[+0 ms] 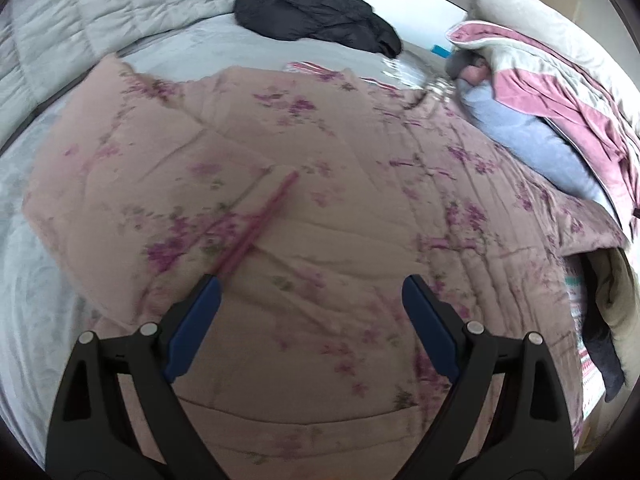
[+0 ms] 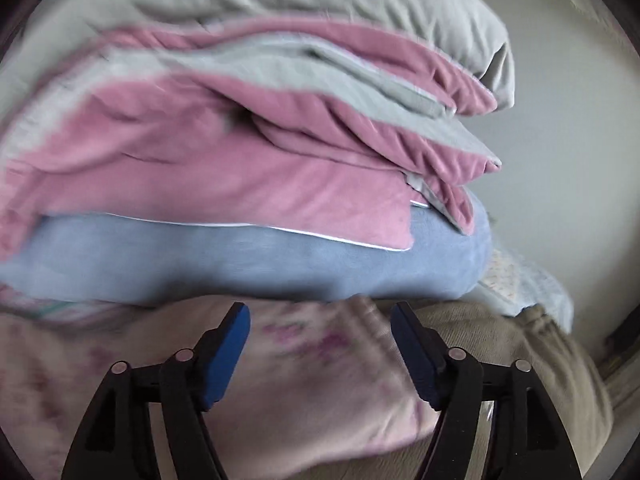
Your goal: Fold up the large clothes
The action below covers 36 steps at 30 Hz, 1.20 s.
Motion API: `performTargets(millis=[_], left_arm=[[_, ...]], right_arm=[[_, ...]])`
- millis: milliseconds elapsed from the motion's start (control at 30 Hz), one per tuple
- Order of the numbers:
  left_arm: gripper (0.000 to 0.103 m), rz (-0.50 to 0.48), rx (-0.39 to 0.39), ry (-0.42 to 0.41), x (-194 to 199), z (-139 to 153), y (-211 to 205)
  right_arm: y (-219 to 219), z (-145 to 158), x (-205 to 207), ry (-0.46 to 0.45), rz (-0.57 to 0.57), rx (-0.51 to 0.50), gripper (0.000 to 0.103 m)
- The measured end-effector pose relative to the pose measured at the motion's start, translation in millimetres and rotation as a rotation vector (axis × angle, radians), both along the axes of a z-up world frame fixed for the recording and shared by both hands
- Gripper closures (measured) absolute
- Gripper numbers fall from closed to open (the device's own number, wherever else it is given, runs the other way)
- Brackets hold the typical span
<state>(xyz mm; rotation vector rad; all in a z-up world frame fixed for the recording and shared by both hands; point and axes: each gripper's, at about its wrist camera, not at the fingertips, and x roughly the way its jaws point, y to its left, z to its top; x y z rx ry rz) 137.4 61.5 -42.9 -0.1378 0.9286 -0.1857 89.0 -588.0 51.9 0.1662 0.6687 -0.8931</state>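
A large dusty-pink quilted garment with purple flowers (image 1: 320,160) lies spread flat over the bed, and a thin pink tie (image 1: 260,220) lies across it. My left gripper (image 1: 312,284) hovers over its near part, open, with nothing between the fingers. In the right wrist view a blurred corner of the same floral cloth (image 2: 312,360) lies under my right gripper (image 2: 320,312). That gripper is open, and its blue pads stand apart from the cloth.
A black jacket (image 1: 316,12) lies at the bed's far end. A blue pillow (image 2: 240,256) with a folded pink-and-grey blanket (image 2: 240,140) on it lines the right side. Beige cloth (image 2: 500,340) hangs at the bed's edge. Grey sheet (image 1: 24,280) shows at the left.
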Motion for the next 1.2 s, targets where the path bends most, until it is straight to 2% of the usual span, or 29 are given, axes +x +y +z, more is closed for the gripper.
performTargets(millis=[133, 200, 233, 333, 433, 500, 533, 567, 633, 700, 767, 833, 867, 933, 967, 1000, 1067, 1133, 1167, 1200], left_arm=[[0.011, -0.025, 0.059, -0.030, -1.3, -0.1, 7.5], [0.011, -0.083, 0.108, -0.057, 2.9, -2.6, 7.4], [0.011, -0.110, 0.157, -0.072, 7.3, -6.6, 7.1], [0.011, -0.135, 0.279, -0.059, 31.4, -25.9, 10.3], [0.013, -0.114, 0.320, -0.038, 52.4, -39.4, 22.2], [0.045, -0.103, 0.321, -0.051, 57.4, -37.1, 31.2], [0.057, -0.119, 0.328, -0.054, 58.3, -30.5, 34.4], [0.082, -0.129, 0.351, -0.069, 57.9, -22.0, 35.4], [0.082, -0.114, 0.406, -0.119, 55.8, 0.4, 44.5], [0.084, -0.077, 0.417, -0.172, 55.2, 29.4, 65.0], [0.084, 0.012, 0.457, -0.225, 58.5, 65.2, 98.2], [0.084, 0.120, 0.542, -0.270, 64.6, 98.7, 136.8], [0.084, 0.156, 0.569, -0.278, 67.5, 107.1, 149.4], [0.084, 0.287, 0.668, -0.293, 76.0, 129.1, 189.5], [0.084, 0.359, 0.732, -0.292, 81.9, 135.7, 210.5], [0.084, 0.401, 0.762, -0.281, 86.3, 137.3, 222.9], [0.082, 0.521, 0.816, -0.213, 99.1, 133.6, 264.2], [0.077, 0.594, 0.814, -0.152, 102.9, 124.3, 288.5], [0.075, 0.618, 0.787, -0.121, 102.7, 119.1, 299.4], [0.069, 0.617, 0.753, -0.114, 101.3, 116.8, 303.2]], right_arm=[[67.2, 4.4, -27.1, -0.102, 0.135, 0.116, 0.027], [99.9, -2.2, -43.7, -0.174, 0.182, 0.176, 0.024], [122.8, -11.0, -54.2, -0.217, 0.224, 0.239, 0.023], [178.7, -31.9, -58.8, -0.235, 0.339, 0.346, 0.022], [218.7, -55.8, -59.8, -0.203, 0.430, 0.362, 0.022], [238.5, -74.7, -53.9, -0.155, 0.486, 0.357, 0.022], [244.0, -80.7, -48.1, -0.110, 0.496, 0.352, 0.022], [248.3, -86.7, -40.2, -0.056, 0.505, 0.330, 0.022], [252.5, -89.7, -35.7, -0.033, 0.508, 0.265, 0.022], [252.3, -91.2, -33.9, -0.028, 0.506, 0.212, 0.022], [247.3, -91.3, -31.5, -0.041, 0.493, 0.220, 0.022], [242.9, -90.5, -30.9, -0.066, 0.487, 0.255, 0.022], [240.2, -90.9, -30.0, -0.075, 0.481, 0.266, 0.022], [237.9, -93.4, -27.3, -0.077, 0.470, 0.278, 0.022], [238.5, -94.4, -25.5, -0.075, 0.466, 0.278, 0.022], [238.4, -95.9, -23.8, -0.071, 0.462, 0.277, 0.022], [238.5, -99.0, -20.0, -0.061, 0.458, 0.274, 0.022], [239.0, -100.5, -18.5, -0.054, 0.451, 0.273, 0.022], [238.5, -101.9, -17.2, -0.051, 0.448, 0.275, 0.022], [238.4, -102.5, -16.7, -0.050, 0.445, 0.276, 0.022]])
